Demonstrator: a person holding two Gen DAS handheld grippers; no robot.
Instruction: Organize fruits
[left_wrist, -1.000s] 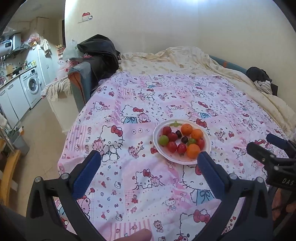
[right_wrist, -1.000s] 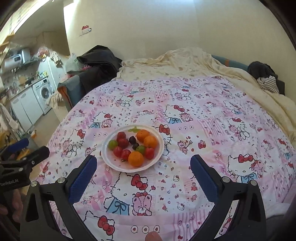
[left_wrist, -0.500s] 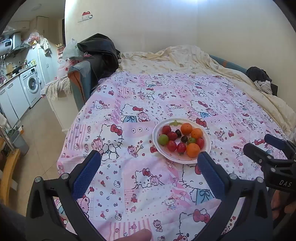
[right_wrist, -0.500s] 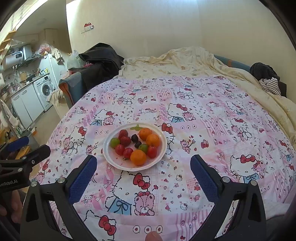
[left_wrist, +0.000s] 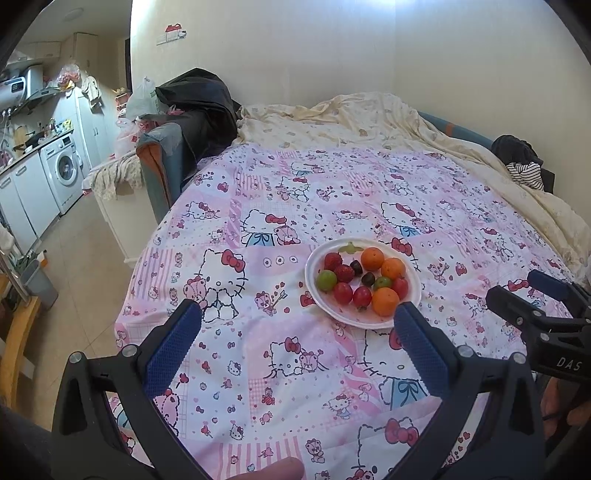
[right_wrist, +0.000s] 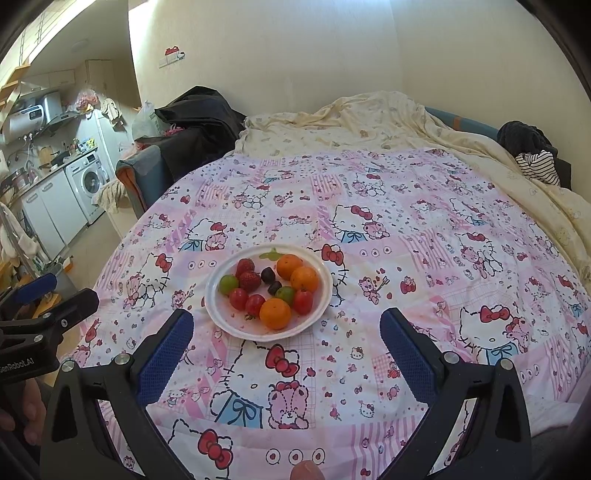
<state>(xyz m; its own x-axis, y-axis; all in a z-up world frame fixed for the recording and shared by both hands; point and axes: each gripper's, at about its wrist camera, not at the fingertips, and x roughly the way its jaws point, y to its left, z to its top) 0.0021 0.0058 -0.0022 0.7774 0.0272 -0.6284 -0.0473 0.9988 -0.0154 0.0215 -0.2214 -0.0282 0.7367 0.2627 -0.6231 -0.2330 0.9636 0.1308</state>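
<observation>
Surface: a bed covered by a pink cartoon-cat bedspread (right_wrist: 406, 229); a cream blanket (right_wrist: 369, 122) lies bunched at the far end.
Plate: a white plate (right_wrist: 221, 317) rests flat on the bedspread, toward the near edge of the bed, left of centre in the right wrist view.
Fruit, orange: three oranges (right_wrist: 275, 313) on the plate, one at the near rim, two touching each other on the far right side.
Fruit, red: two strawberries (right_wrist: 250, 280) side by side at the far left; three cherry tomatoes (right_wrist: 238, 298) along the near half.
Fruit, green: one green grape (right_wrist: 229, 283) at the left rim, a second next to the near orange.
Fruit, dark: two dark grapes (right_wrist: 268, 274) in the middle of the plate.
Left gripper (left_wrist: 295, 319): fingers spread wide apart, nothing between them; it hangs above the bedspread, and its right blue pad (left_wrist: 419, 345) overlaps the near rim of the plate in its own view.
Right gripper (right_wrist: 286, 325): fingers likewise wide apart and empty, above the bedspread, short of the plate.
Contact: neither gripper touches the plate or any fruit.
Background: a washing machine (right_wrist: 86, 182) and kitchen units stand to the left, well apart from the bed.
</observation>
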